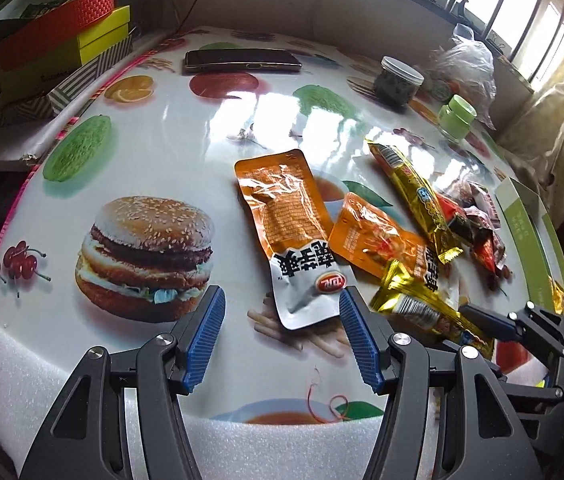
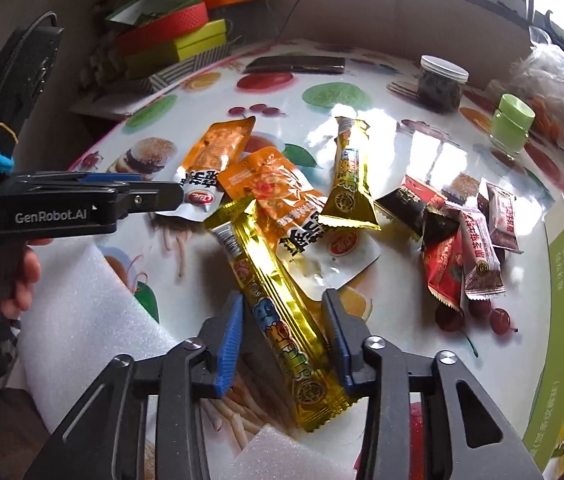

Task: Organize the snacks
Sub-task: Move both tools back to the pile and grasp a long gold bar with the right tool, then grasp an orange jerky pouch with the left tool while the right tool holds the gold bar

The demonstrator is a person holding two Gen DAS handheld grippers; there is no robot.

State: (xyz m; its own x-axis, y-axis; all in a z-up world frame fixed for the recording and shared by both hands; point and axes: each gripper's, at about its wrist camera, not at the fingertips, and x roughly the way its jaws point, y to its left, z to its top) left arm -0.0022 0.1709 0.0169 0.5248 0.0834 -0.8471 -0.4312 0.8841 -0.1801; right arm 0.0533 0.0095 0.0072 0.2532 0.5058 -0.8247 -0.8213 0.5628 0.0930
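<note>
Snack packets lie in a loose pile on the food-print tabletop (image 1: 162,140). My left gripper (image 1: 282,308) is open, its fingertips either side of the white end of an orange packet (image 1: 287,224). It also shows in the right wrist view (image 2: 214,152). A second orange packet (image 2: 282,196) lies next to it. My right gripper (image 2: 283,312) is open and straddles a long gold packet (image 2: 278,300), with gaps on both sides. Another gold packet (image 2: 351,176) and several small red and dark candy packets (image 2: 461,240) lie to the right.
A green-walled box (image 2: 561,300) stands at the right table edge. A black phone (image 1: 242,60), a clear jar (image 1: 397,84), a green-lidded jar (image 1: 455,116) and a plastic bag (image 1: 465,72) sit at the back. Stacked coloured boxes (image 1: 62,40) stand far left. White foam (image 2: 94,320) lines the near edge.
</note>
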